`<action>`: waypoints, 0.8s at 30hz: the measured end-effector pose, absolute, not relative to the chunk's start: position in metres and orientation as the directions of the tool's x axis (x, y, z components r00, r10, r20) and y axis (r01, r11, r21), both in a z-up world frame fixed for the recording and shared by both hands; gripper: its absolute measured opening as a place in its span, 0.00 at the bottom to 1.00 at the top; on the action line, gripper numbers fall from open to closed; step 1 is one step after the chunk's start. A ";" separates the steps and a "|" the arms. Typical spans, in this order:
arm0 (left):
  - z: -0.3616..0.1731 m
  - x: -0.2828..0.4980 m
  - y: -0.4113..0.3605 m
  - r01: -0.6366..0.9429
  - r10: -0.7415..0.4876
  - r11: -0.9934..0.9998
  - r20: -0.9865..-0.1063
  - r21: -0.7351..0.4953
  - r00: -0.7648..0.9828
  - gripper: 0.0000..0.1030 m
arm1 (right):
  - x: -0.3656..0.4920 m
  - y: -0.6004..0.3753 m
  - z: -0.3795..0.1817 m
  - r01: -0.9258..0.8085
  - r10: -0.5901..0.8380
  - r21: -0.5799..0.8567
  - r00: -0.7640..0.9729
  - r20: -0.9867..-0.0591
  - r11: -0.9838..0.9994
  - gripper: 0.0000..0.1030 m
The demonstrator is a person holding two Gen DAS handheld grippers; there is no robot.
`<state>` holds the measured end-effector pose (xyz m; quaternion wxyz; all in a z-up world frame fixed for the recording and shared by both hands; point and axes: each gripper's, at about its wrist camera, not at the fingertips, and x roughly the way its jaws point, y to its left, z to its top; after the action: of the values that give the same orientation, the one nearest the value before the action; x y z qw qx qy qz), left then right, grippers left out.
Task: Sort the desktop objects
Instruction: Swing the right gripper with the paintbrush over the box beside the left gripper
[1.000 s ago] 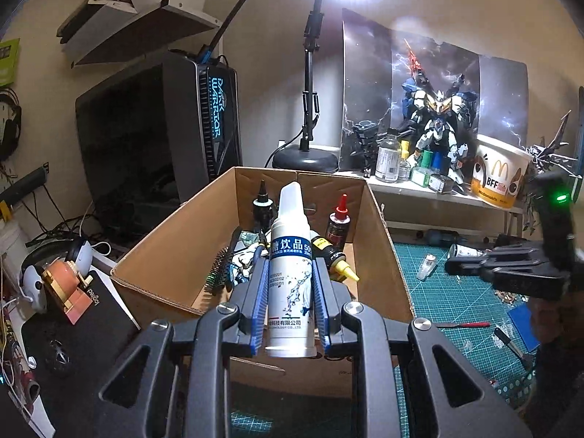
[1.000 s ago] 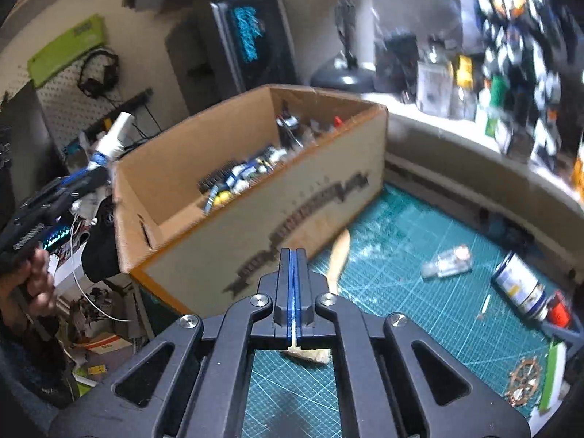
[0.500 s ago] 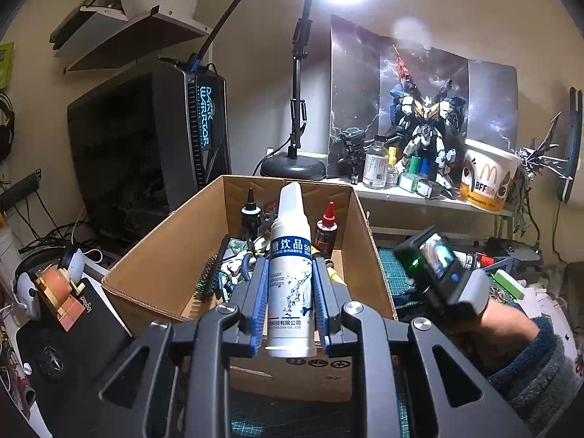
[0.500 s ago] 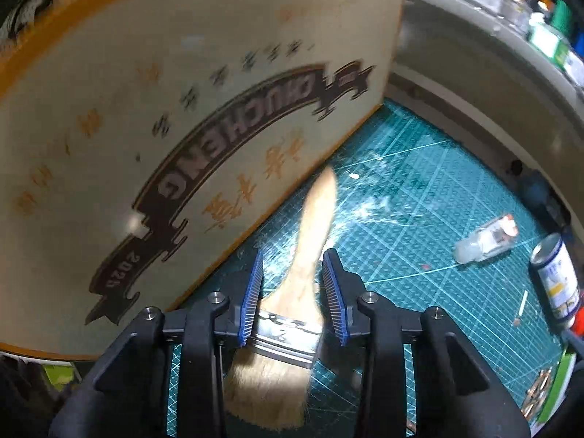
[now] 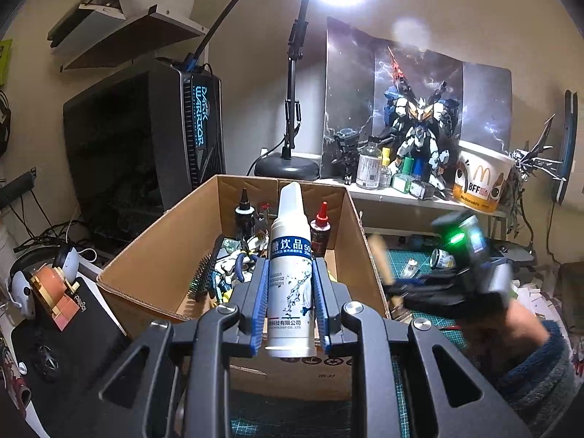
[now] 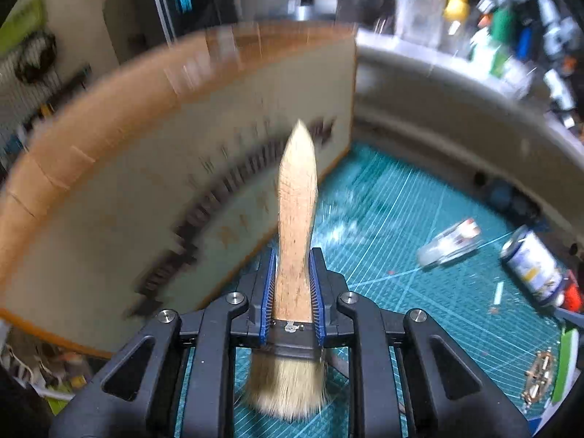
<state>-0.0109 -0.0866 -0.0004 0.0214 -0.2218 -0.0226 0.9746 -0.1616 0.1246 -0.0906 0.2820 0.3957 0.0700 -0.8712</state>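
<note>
Left tongs (image 5: 291,292) clamped on white bottle (image 5: 291,277) above box (image 5: 146,266); right tongs (image 6: 295,284) clamped on brush (image 6: 295,219) beside box, over mat (image 6: 419,292).

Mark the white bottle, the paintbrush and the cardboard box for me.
white bottle (image 5: 290,277): left wrist view, on its blue-printed label.
paintbrush (image 6: 296,219): right wrist view, mid wooden handle.
cardboard box (image 5: 157,255): left wrist view, inner left wall.

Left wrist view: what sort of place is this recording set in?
Most likely a home hobby desk for model building: a robot model kit posed on a shelf among small paint bottles, a green cutting mat on the desktop, and a PC tower beside it.
</note>
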 end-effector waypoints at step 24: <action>0.017 -0.011 -0.095 0.016 -0.002 -0.999 -0.399 -0.033 -0.917 0.23 | -0.047 0.110 0.064 0.668 -0.650 0.068 -0.688 -0.323 -0.741 0.15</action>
<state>-0.0107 -0.0950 0.0171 -0.0046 -0.2038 -0.0179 0.9788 -0.0467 0.1099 0.0640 0.3588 0.1654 0.0274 -0.9182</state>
